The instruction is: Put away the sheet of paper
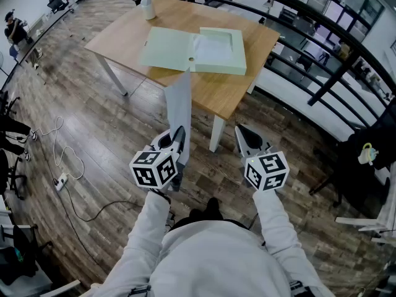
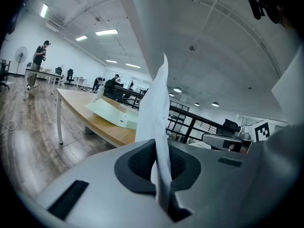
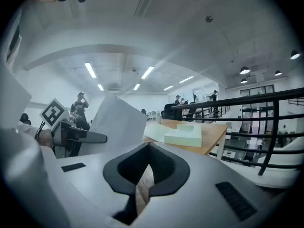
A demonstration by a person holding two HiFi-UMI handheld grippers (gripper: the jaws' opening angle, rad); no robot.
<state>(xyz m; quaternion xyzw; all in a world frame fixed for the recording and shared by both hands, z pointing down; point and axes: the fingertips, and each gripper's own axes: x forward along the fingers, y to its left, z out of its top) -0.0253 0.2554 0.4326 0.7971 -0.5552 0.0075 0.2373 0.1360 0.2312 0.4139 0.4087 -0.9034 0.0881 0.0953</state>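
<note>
My left gripper (image 1: pixel 178 132) is shut on the lower edge of a white sheet of paper (image 1: pixel 180 104). The sheet stands upright from its jaws (image 2: pixel 154 108) and also shows at the left of the right gripper view (image 3: pixel 116 125). An open pale green box file (image 1: pixel 192 49) lies on the wooden table (image 1: pixel 124 36) ahead, its lid folded out to the left. Both grippers are held short of the table's near corner, over the floor. My right gripper (image 1: pixel 243 130) is beside the left one, its jaws together (image 3: pixel 141 194) with nothing between them.
A white bottle (image 1: pixel 147 8) stands at the table's far left corner. A black railing (image 1: pixel 334 36) runs along the right side. A cable with a power strip (image 1: pixel 62 159) lies on the wood floor at the left. People stand at desks far off.
</note>
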